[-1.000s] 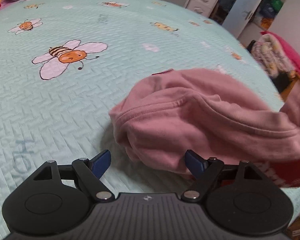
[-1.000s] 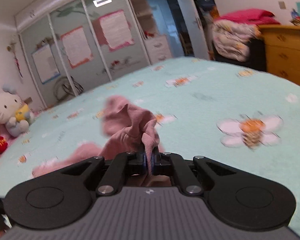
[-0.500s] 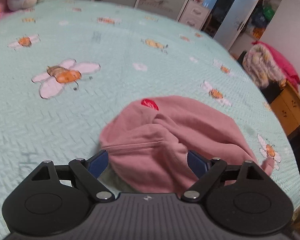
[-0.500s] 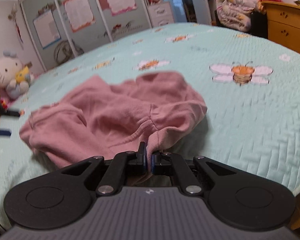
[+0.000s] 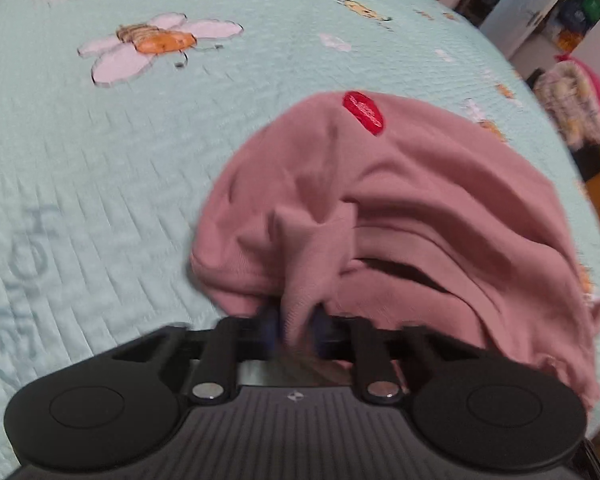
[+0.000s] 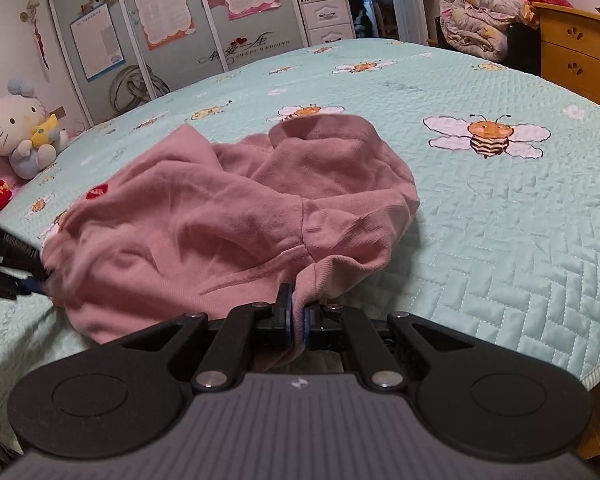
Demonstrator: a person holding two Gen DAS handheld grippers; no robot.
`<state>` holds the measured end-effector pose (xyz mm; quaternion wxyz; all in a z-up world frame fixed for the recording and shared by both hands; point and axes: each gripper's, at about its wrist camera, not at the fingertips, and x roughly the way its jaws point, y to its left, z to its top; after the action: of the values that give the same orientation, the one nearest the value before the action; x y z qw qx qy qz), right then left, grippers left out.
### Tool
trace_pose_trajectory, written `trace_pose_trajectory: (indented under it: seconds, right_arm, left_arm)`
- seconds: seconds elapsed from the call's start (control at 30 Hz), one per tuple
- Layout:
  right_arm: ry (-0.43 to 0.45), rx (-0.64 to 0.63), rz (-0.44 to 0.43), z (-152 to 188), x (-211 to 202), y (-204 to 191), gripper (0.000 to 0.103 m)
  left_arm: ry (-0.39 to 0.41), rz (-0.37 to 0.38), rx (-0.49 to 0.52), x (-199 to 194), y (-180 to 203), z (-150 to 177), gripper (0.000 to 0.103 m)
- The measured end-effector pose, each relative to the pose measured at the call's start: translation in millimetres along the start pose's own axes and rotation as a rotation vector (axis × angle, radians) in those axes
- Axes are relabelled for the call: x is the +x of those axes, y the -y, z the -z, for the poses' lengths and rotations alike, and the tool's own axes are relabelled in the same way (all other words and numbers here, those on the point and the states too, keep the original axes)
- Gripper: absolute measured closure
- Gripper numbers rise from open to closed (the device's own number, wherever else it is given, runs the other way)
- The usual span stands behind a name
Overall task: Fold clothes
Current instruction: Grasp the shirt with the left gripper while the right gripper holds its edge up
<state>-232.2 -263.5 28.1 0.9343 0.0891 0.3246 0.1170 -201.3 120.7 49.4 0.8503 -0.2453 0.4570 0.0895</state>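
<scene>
bed: crumpled pink cotton sweatshirt [image 6: 228,216] with a small red chest patch [image 5: 363,113] heaped on the mint-green quilted bee-print bedspread [image 6: 500,216], near its front edge | left gripper [image 5: 294,326]: clenched on a fold of the garment, blurred | right gripper [image 6: 296,316]: pinching the ribbed hem | backdrop: white cat plush toy [image 6: 18,128] at far left

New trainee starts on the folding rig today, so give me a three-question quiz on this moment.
1. True or false: the right gripper is open.
2. What colour is the small patch on the pink sweatshirt?
3. The left gripper is: A) open above the bedspread; B) shut on the sweatshirt; C) holding a plush toy.

Key: 1 false, it is shut on the sweatshirt; 2 red; 3 B.
</scene>
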Motion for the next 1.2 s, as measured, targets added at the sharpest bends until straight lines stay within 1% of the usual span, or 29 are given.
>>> trace_pose_trajectory:
  seconds: [0.07, 0.13, 0.2, 0.27, 0.4, 0.43, 0.53, 0.63, 0.7, 0.77, 0.87, 0.97, 1.03, 1.07, 1.1, 1.17, 1.2]
  right_arm:
    - [0.038, -0.003, -0.019, -9.8, -7.2, -4.1, 0.099]
    - [0.095, -0.012, -0.058, -28.7, -18.9, -13.9, 0.099]
    - [0.159, -0.025, -0.107, -53.3, -33.3, -27.5, 0.099]
    - [0.223, -0.037, -0.156, -77.8, -47.6, -41.2, 0.1]
    - [0.352, -0.062, -0.254, -126.9, -76.3, -68.5, 0.1]
    - [0.384, -0.068, -0.279, -139.2, -83.5, -75.3, 0.1]
    - [0.468, -0.092, -0.36, -173.3, -106.2, -98.3, 0.1]
    - [0.497, -0.085, -0.454, -200.6, -124.5, -116.6, 0.1]
    - [0.524, -0.085, -0.483, -216.7, -136.1, -126.4, 0.1]
    - [0.561, -0.103, -0.495, -232.3, -147.2, -138.4, 0.1]
    - [0.599, -0.116, -0.551, -251.2, -160.5, -153.1, 0.1]
    - [0.644, -0.183, -0.571, -249.3, -169.2, -162.8, 0.099]
    - [0.636, -0.253, -0.555, -234.2, -164.8, -167.1, 0.099]
    - [0.606, -0.286, -0.54, -222.0, -160.8, -165.9, 0.099]
    - [0.554, -0.321, -0.523, -206.8, -151.6, -164.5, 0.099]
    - [0.434, -0.402, -0.483, -170.7, -130.5, -159.3, 0.098]
    - [0.365, -0.445, -0.46, -150.1, -118.5, -155.6, 0.098]
  left_arm:
    - [0.075, 0.008, 0.005, -22.0, -1.2, -3.2, 0.094]
    - [0.179, 0.021, -0.002, -53.9, -0.2, -14.8, 0.094]
    - [0.322, 0.049, 0.005, -97.3, 7.2, -29.9, 0.095]
    - [0.463, 0.071, 0.046, -143.5, 21.6, -43.7, 0.095]
    - [0.691, 0.047, 0.093, -227.7, 47.3, -64.9, 0.095]
    - [0.735, 0.04, 0.098, -246.1, 50.3, -69.7, 0.095]
    - [0.837, 0.015, 0.132, -293.4, 56.6, -84.5, 0.095]
    - [0.916, -0.051, 0.186, -333.2, 67.3, -95.7, 0.095]
    - [0.975, -0.086, 0.21, -356.2, 73.0, -103.8, 0.095]
    - [1.037, -0.125, 0.21, -376.6, 77.3, -113.9, 0.095]
    - [1.117, -0.144, 0.192, -406.8, 79.8, -124.6, 0.095]
    - [1.147, -0.132, 0.207, -419.2, 71.9, -119.3, 0.095]
    - [1.115, -0.137, 0.241, -409.0, 61.6, -106.6, 0.095]
    - [1.077, -0.139, 0.263, -401.2, 52.9, -97.5, 0.095]
    - [1.024, -0.14, 0.288, -389.5, 43.6, -84.7, 0.095]
    - [0.893, -0.148, 0.329, -347.9, 24.2, -56.6, 0.094]
    - [0.813, -0.159, 0.341, -320.8, 13.4, -40.5, 0.094]
